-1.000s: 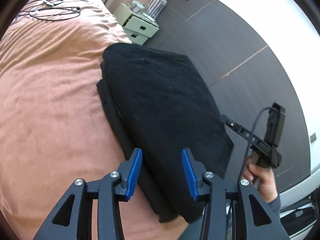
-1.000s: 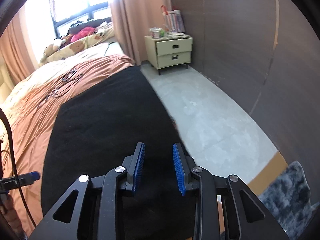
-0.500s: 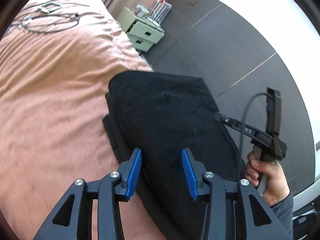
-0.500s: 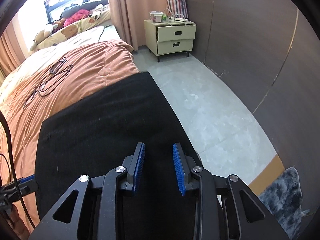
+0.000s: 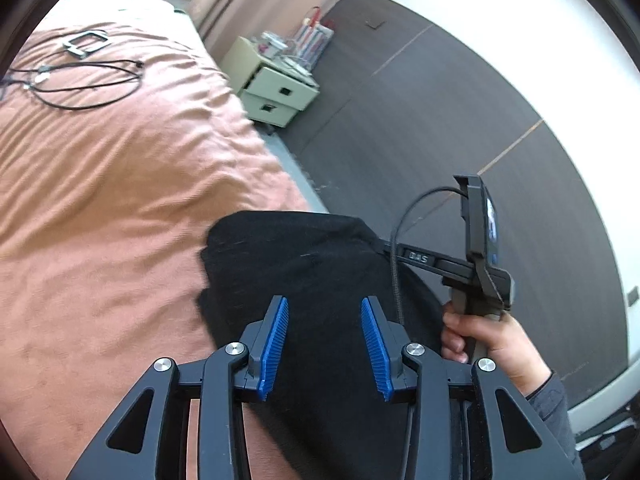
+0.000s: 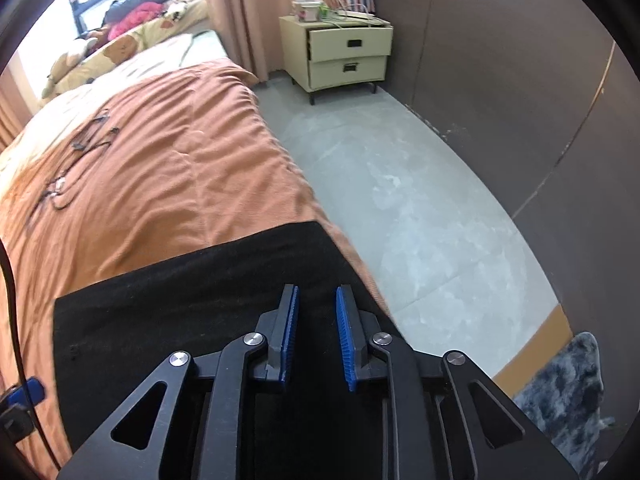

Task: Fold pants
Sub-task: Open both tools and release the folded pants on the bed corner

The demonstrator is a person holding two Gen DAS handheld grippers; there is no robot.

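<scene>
Black pants (image 5: 312, 264) lie folded in a flat stack at the near edge of the bed, on its orange cover (image 5: 120, 200). My left gripper (image 5: 324, 312) hovers open over the near part of the stack, with nothing between its blue pads. At the right of the left wrist view, a hand (image 5: 496, 340) holds the right tool beside the stack. In the right wrist view the pants (image 6: 200, 300) fill the lower left. My right gripper (image 6: 317, 292) is above their right side. Its jaws are closing to a narrow gap and pinch no cloth.
Black cables (image 5: 80, 80) lie on the cover farther up the bed. A cream nightstand (image 6: 344, 56) stands by the curtain and the dark wall. Grey floor (image 6: 420, 200) runs along the bed's right edge, with a grey shaggy rug (image 6: 568, 384) at lower right.
Both grippers have moved forward over the pants, so the stack's far edge now sits much closer to the fingertips. The right jaws have narrowed. The pants' shape looks unchanged.
</scene>
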